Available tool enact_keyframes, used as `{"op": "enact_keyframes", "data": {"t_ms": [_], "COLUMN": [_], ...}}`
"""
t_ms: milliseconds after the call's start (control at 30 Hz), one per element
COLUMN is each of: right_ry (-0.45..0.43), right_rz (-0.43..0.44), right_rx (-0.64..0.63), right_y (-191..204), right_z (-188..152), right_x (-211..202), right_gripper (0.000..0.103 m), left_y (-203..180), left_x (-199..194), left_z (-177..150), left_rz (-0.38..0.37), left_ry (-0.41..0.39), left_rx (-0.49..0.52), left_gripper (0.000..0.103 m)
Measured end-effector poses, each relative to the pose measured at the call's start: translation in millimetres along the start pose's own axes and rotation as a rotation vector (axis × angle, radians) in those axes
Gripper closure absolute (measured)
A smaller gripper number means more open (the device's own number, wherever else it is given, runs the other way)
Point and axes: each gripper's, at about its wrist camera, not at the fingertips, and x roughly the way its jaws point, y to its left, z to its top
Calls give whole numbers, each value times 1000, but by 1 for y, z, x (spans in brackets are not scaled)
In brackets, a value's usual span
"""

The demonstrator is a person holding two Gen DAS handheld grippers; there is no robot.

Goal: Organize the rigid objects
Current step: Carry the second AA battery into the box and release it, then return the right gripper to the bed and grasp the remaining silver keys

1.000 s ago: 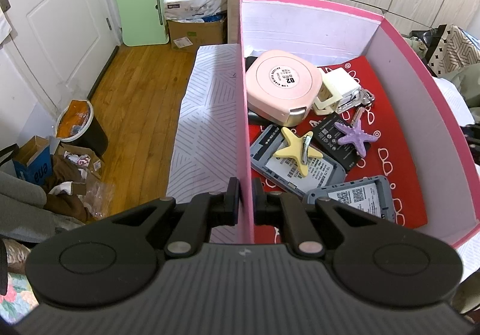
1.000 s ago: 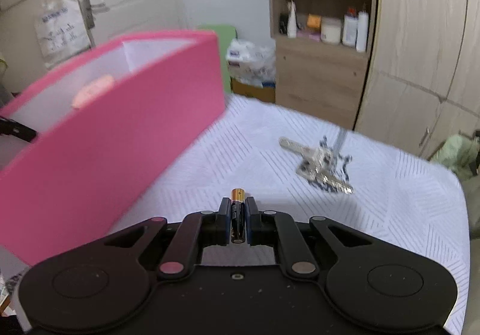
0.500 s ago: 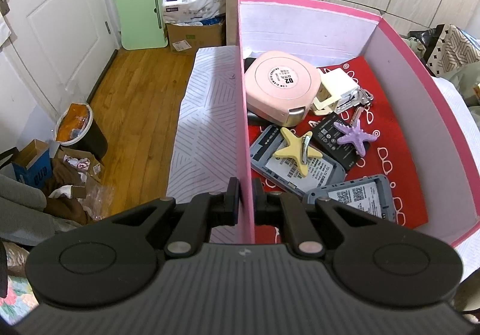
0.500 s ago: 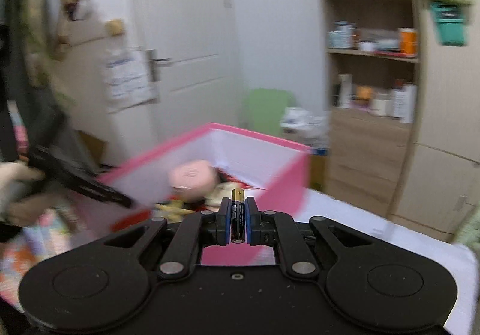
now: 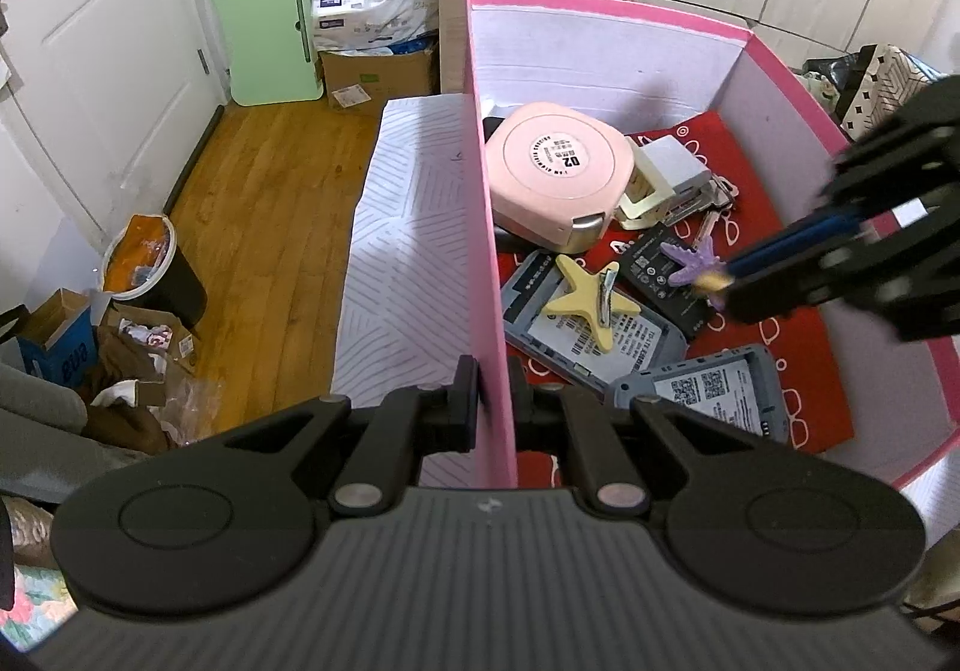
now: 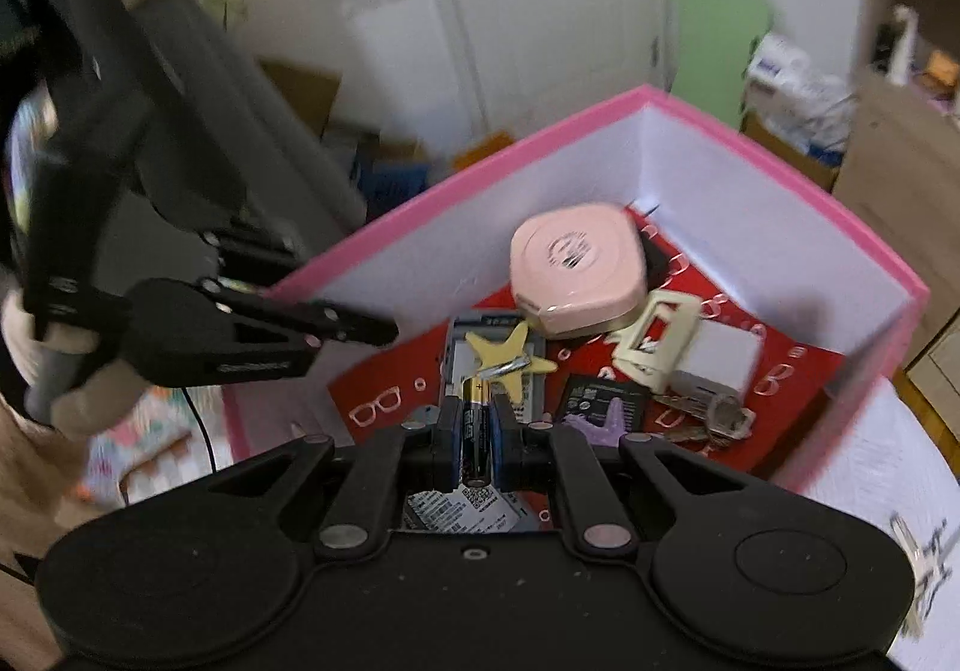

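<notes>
The left gripper tilts steeply downward, pinched onto the side wall of the pink box. The right gripper angles down over the box's red floor, clamping a battery lengthwise above the yellow starfish.

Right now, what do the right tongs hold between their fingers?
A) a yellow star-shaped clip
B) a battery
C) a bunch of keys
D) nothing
B: in the right wrist view the right tongs are shut on a battery with a gold tip, held above the pink box; the yellow star clip lies in the box.
</notes>
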Motion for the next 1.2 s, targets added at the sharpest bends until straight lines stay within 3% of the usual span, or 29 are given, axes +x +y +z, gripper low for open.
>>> {"op": "enact_keyframes", "data": {"t_ms": [167,533,600,833,1067,1200], "right_ry": [152,208,166,24,-207,-315], "right_rz": [-28,-33,-39,-48,-94,-179], "right_rx": [-139,-256,-244,-149,38,144], "right_y": [9,12,11,6,-6,-19], "right_z": [14,20,19,6,-48,-83], "right_x": [39,58,50,1,-67,-95], "right_gripper": [91,91,86,86,86,84], "left_y": [-1,2,3,6,6,6], "left_x": [-1,0,0,0,-1,0], "left_z": [-4,-2,-3,-6,-7,-6], "left_rz": [1,-15,-19,-31,-29,-25], "left_ry": [-14,-13,-18,-27,-27,-24], "left_rx": [13,9,6,-8,-19,-23], "left_gripper": [96,96,96,95,95,95]}}
